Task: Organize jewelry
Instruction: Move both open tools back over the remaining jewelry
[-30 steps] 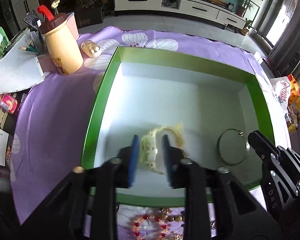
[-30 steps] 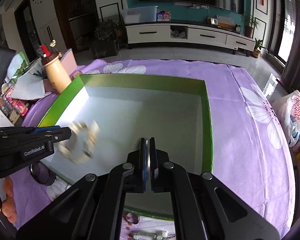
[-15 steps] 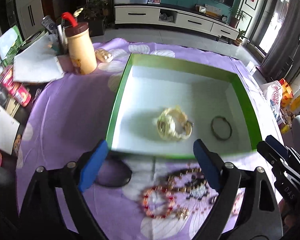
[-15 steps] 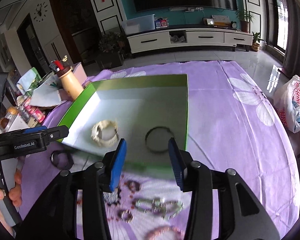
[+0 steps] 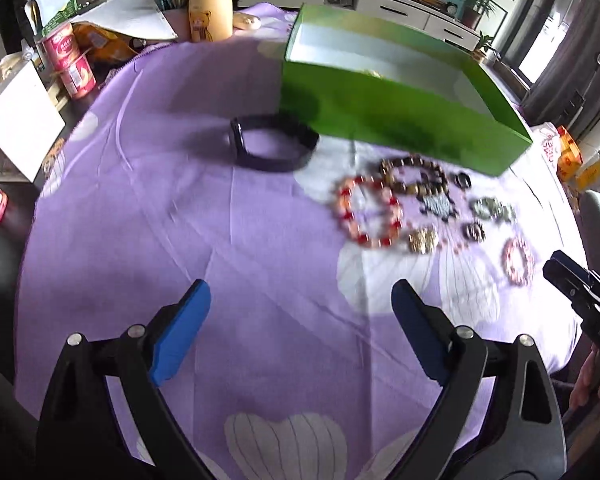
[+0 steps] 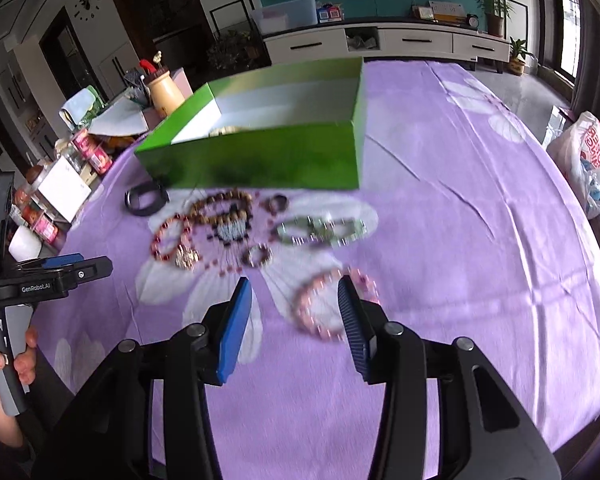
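With both tools over the purple flowered tablecloth (image 5: 148, 216), we had the left gripper (image 5: 300, 328) spread wide, jaws just opened further, nothing between them. Right gripper (image 6: 296, 322) stood partly spread after opening, empty too; a pink beaded bracelet (image 6: 328, 308) lay on the cloth just past its right finger, partly hidden by it. Green open cardboard box (image 5: 400, 120) sat upper centre in both views, a pale bracelet barely showing over its near wall. Black band (image 5: 274, 142) lay just left of the box front. Loose jewelry was clustered right of centre in the left view: red beaded bracelet (image 5: 370, 212), brown bead string (image 5: 414, 172). Frames were blurred.
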